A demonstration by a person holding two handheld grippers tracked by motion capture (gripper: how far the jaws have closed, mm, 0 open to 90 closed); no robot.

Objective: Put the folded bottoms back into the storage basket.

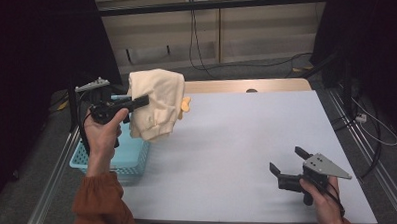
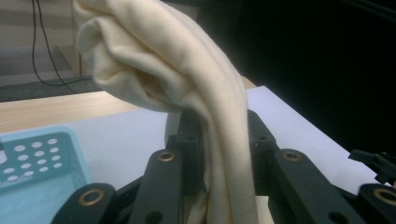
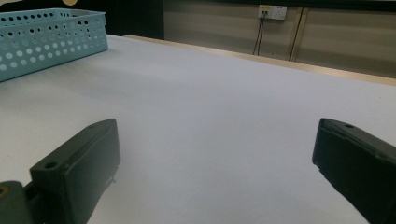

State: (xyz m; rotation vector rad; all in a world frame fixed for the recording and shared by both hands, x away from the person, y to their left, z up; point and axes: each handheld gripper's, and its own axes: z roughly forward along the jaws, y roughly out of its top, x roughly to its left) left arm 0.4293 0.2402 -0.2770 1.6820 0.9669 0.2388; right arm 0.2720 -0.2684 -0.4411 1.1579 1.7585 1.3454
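A cream cloth [image 1: 155, 104], folded into a thick bundle, hangs in the air over the left edge of the bench [image 1: 235, 143], held up clear of its pale surface. The left tongs [image 1: 139, 101] are clenched on it: in the left gripper view the fabric [image 2: 187, 93] runs down between the two black jaws, pinched tight, with the bulk of it bulging above and to the left of them. A small yellow patch [image 1: 185, 105] peeks out at the cloth's right side; what it is cannot be made out. Just below and to the left of the cloth sits a light blue basket [image 1: 130, 157] with holes in its walls, at the bench's left edge, under the person's left hand [image 1: 103, 133]. Well apart, near the front right corner of the bench, the right tongs [image 1: 285, 161] are held low by the right hand [image 1: 323, 194], jaws spread wide with nothing between them, pointing across the bare surface towards the basket [image 3: 46, 39].
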